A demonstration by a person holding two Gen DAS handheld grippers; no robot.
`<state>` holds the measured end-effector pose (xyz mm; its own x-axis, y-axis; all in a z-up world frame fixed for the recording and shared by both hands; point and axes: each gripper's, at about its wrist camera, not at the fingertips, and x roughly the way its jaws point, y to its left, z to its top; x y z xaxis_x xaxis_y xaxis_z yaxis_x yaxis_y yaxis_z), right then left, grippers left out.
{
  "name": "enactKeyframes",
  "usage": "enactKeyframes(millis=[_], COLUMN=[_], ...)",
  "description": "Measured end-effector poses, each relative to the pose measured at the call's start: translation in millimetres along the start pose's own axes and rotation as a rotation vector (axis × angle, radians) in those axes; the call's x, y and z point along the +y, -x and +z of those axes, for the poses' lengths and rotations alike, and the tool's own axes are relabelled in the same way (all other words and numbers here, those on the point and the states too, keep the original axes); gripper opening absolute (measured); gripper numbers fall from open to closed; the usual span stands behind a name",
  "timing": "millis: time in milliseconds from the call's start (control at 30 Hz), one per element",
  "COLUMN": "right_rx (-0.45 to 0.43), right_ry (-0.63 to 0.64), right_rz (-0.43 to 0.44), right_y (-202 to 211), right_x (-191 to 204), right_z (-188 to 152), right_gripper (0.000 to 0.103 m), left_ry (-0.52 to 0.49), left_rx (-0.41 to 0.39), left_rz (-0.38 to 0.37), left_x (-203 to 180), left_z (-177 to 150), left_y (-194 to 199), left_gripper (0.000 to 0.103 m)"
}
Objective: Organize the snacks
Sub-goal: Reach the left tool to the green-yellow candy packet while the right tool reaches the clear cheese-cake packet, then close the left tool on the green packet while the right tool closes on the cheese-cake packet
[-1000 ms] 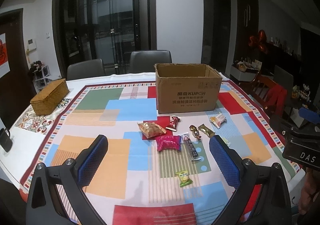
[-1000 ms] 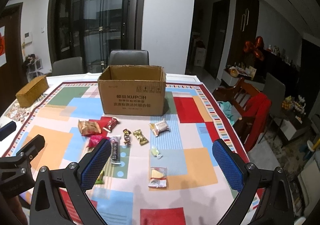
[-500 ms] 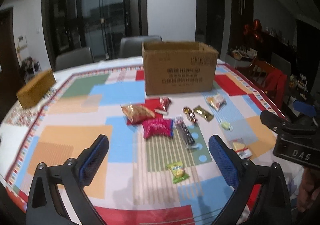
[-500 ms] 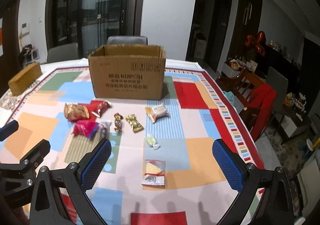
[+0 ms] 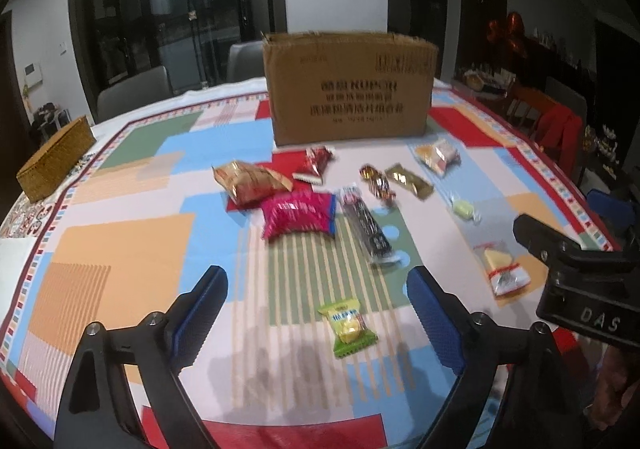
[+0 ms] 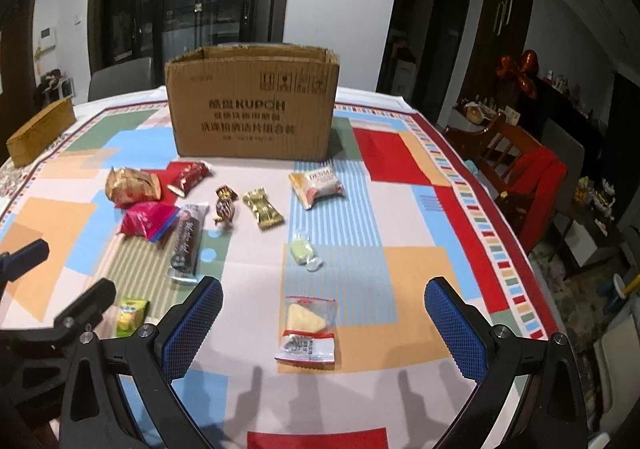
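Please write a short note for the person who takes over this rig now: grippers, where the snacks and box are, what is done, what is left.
Left gripper: empty, jaws closing, above the green candy.
Right gripper: open, empty, above the clear wedge packet.
Cardboard box: at the table's far side, open top.
Done: no snack picked up yet; the snacks in view all lie on the tablecloth.
Left: move every snack into the box.

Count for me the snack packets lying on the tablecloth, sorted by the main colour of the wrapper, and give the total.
Red or pink: 2, the red packet and the pink packet
Gold or orange-gold: 3, the crinkled bag, the twisted candy, the gold bar
Green: 2, the green packet, the pale green candy
Dark: 1, the long dark bar
Clear or white: 2, the pastry packet, the wedge packet
Total: 10
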<state>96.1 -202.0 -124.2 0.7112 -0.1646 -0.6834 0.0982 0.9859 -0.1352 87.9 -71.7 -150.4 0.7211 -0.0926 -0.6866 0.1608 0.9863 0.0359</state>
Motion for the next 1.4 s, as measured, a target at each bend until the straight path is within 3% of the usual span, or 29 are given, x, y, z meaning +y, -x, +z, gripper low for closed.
enactKeyframes(millis=[167, 400, 667, 733, 867, 1000, 1167, 1400], right_rx=[0.068, 0.145, 0.189, 0.201, 0.218, 0.23, 0.223, 0.229], right_ry=[-0.018, -0.035, -0.04, -0.04, -0.042, -0.054, -0.046, -0.05], right_rz=[0.001, 0.023, 0.029, 0.032, 0.036, 0.049, 0.077, 0.094], right_y=[-20, -44, -56, -58, -61, -63, -62, -65], right_x=[-1, 1, 2, 3, 3, 1, 4, 2], right_z=[-10, -21, -25, -25, -26, -27, -25, -19], right_gripper=[0.102, 0.09, 0.081, 0.079, 0.072, 0.065, 0.039, 0.034], left_ry=[-0.042, -0.026, -0.014, -0.007, -0.003, -0.011, -0.003, -0.041], left_rx=[0.037, 0.096, 0.154, 0.174, 0.178, 0.177, 0.174, 0.132], left_rz=[-0.017, -0.025, -0.029, -0.036, -0.05, -0.068, -0.088, -0.079], left_x=[-13, -14, -12, -10, -9, -11, -9, -10], left_z=[-7, -12, -17, -19, -20, -19, -17, -6], left_y=[-10, -27, -43, -47, -48, -48, -46, -39], left_gripper=[0.082, 0.064, 0.058, 0.048, 0.044, 0.026, 0.025, 0.024])
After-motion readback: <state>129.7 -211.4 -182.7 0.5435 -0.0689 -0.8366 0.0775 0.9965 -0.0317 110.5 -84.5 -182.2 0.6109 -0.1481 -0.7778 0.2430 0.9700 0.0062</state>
